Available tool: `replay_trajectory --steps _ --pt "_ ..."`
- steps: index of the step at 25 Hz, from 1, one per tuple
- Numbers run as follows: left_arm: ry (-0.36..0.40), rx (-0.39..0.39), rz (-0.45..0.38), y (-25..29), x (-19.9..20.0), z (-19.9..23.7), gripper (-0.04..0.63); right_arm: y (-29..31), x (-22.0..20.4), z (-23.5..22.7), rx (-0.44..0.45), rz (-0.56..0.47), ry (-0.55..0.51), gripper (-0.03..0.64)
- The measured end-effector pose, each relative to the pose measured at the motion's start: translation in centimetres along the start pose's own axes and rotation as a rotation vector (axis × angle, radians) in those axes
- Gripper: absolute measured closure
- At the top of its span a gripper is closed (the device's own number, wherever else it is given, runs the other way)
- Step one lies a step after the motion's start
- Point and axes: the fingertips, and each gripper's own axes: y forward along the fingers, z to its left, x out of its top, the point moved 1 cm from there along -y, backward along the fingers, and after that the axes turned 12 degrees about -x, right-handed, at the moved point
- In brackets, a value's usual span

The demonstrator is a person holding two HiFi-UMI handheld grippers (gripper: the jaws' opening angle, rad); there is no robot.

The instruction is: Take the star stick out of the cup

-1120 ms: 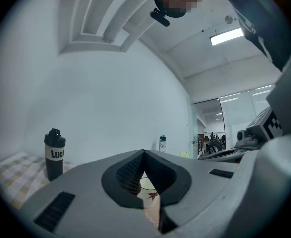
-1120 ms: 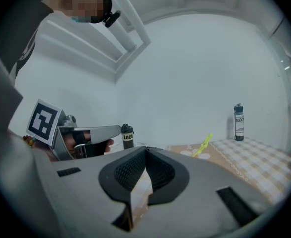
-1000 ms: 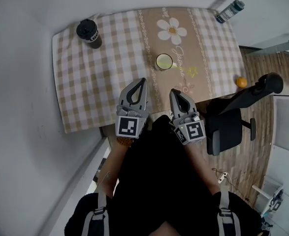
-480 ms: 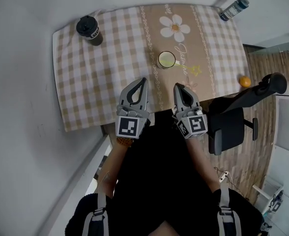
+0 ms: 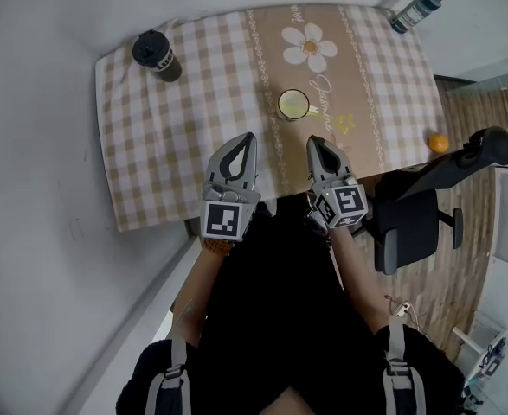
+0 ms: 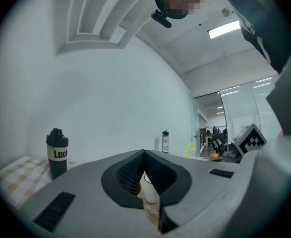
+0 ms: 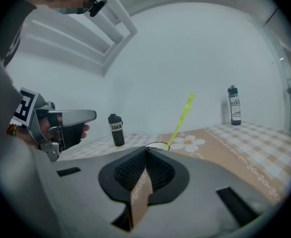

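Right gripper [image 7: 146, 149]: jaws together, tips meeting, nothing clamped. It points at the cup [image 5: 292, 105], which stands just ahead of the tips, near but apart.

Star stick [image 7: 181, 120]: yellow-green and standing in the cup. It leans out over the rim to the cup's right, and neither gripper touches it. In the head view its star end shows to the cup's right, on the person's side of it.

Left gripper [image 5: 246, 138]: jaws likewise together, empty. It sits on the person's side of the cup and to its left, level with the right gripper. Its tips are over the near part of the checked tablecloth [image 5: 167, 145], apart from the cup.

Farther out from the cup:
- A black tumbler [image 5: 156, 55] stands upright, well to the cup's left and beyond it.
- A bottle [image 5: 414, 11] is at the far corner to the cup's right.
- An orange [image 5: 438, 143] is well to the cup's right, by the table's edge.
- An office chair [image 5: 427, 210] is past that edge.
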Motion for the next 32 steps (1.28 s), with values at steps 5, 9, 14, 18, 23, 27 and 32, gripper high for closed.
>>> replay_trajectory --steps 5,9,14,18,23,27,32 --pt "0.022 -0.003 -0.001 0.0 0.1 -0.1 0.591 0.9 -0.3 -0.7 -0.011 0.010 -0.005 0.612" --pt "0.018 0.004 -0.003 -0.1 0.2 0.0 0.591 1.6 -0.5 -1.3 -0.011 0.035 0.023 0.612" --pt "0.020 0.016 0.002 -0.2 0.2 0.5 0.591 2.3 -0.6 -1.3 0.001 0.054 0.017 0.612" --pt "0.019 0.027 0.001 -0.2 0.3 1.0 0.591 2.9 -0.8 -1.2 0.005 0.072 0.007 0.611" --pt "0.019 0.029 -0.008 0.9 0.4 2.2 0.591 4.6 -0.7 -1.7 -0.005 0.087 -0.009 0.611" --pt "0.010 0.027 -0.019 2.5 0.6 3.9 0.591 7.2 -1.0 -1.9 0.016 0.127 0.001 0.552" --pt "0.010 0.020 -0.019 3.8 0.7 5.1 0.591 9.0 -0.7 -2.3 0.009 0.139 -0.010 0.552"
